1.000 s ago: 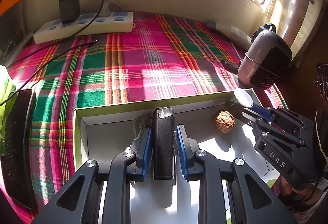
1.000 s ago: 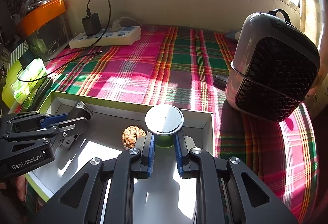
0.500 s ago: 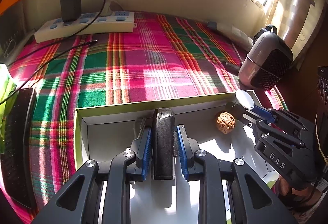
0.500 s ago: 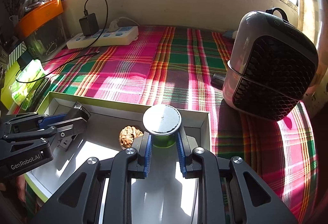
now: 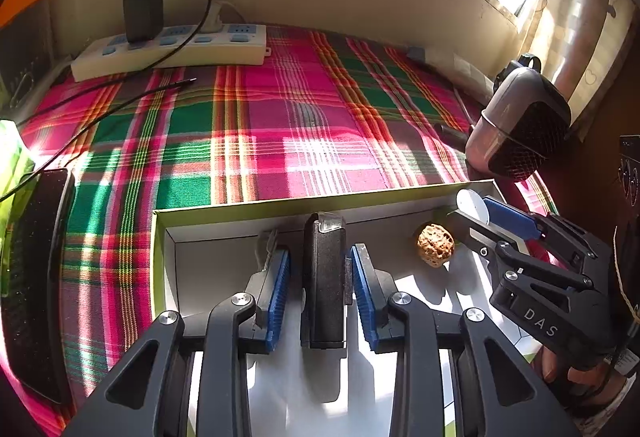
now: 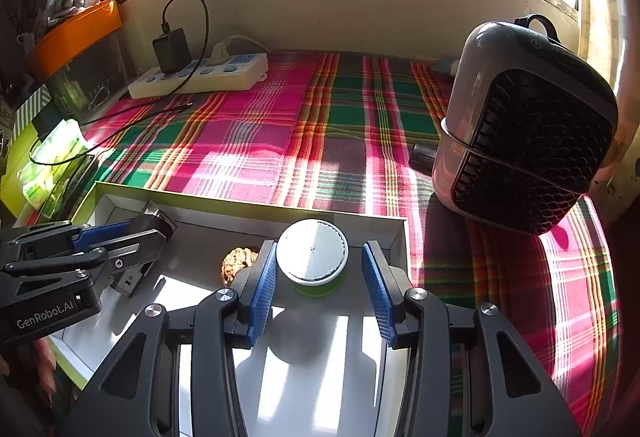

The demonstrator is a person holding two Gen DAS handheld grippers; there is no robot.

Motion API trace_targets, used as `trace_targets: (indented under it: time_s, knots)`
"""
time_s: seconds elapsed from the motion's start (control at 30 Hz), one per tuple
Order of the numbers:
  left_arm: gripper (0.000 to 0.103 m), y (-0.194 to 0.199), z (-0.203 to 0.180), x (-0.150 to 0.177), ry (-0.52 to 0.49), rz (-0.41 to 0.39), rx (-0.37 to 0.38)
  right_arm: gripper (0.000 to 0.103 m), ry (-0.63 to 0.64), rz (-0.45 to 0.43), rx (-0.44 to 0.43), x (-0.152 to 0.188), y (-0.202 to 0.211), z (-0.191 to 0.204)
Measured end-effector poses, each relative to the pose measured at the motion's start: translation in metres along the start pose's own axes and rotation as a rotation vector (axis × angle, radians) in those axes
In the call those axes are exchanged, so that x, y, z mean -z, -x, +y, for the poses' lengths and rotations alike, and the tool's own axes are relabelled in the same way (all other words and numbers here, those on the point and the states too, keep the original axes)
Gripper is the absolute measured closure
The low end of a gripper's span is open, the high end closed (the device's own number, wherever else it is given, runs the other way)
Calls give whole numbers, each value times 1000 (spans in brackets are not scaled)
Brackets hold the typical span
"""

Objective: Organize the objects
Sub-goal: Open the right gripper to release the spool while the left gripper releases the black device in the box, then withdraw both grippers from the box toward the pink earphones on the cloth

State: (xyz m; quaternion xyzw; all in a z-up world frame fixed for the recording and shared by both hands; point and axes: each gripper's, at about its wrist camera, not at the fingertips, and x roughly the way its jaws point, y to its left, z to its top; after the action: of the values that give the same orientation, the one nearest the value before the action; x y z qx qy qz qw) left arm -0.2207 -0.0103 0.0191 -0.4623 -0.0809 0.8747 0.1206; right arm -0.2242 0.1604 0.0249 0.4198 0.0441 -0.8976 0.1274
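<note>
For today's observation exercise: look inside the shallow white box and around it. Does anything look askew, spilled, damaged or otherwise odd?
Nothing is spilled or broken. In the white box, the black device, the walnut and the white-lidded green jar sit apart. One loose end: a black cable trails unplugged across the plaid cloth.

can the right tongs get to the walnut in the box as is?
Probably yes. The walnut lies just left of the right tongs, nothing over it. Their jaws are opening around the white-lidded jar, so they would sidestep it first.
</note>
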Motion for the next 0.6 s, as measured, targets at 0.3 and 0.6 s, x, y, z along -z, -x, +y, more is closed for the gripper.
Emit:
trace_targets:
  time_s: [0.3, 0.6]
  knots:
    - [71, 8, 0, 1, 9, -21, -2, 58, -6, -15, 1, 0, 6, 1]
    - [71, 24, -3, 5, 5, -42, -5, 58, -12, -38, 2, 2, 20, 2]
